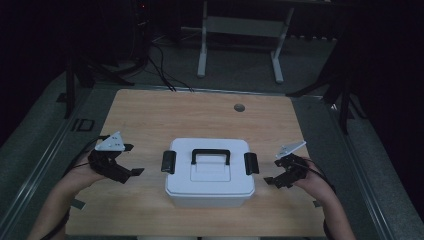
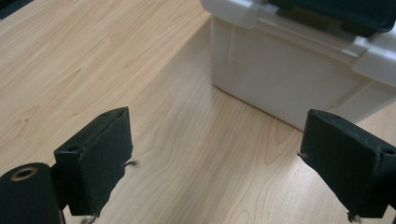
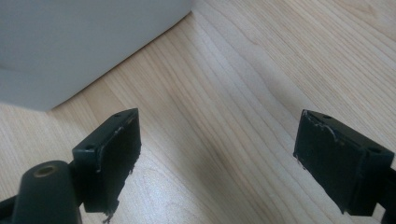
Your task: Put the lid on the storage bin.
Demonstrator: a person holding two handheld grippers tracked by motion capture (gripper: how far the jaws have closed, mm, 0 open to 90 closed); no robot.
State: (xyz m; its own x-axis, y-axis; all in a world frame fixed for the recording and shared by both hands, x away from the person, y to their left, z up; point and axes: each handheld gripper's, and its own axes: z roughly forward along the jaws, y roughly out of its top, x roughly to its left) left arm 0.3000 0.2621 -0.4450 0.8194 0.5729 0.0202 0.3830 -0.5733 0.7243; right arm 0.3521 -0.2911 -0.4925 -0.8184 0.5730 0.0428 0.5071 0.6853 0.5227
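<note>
Bare wooden table [image 1: 150,110] around white box [image 1: 210,185], both grippers' fingers [image 2: 98,158] wide apart, empty.

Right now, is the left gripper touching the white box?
Apart. The high view shows bare table between the left gripper and the white box.

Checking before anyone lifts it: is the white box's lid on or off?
On. The lid covers the white box, its black handle lying flat, with black side latches down.

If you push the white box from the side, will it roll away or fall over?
Probably neither. The white box sits flat on the wooden table and looks wider than tall, so it should slide. Its hard plastic walls likely stay stiff. The black handle suggests lifting is easy.
</note>
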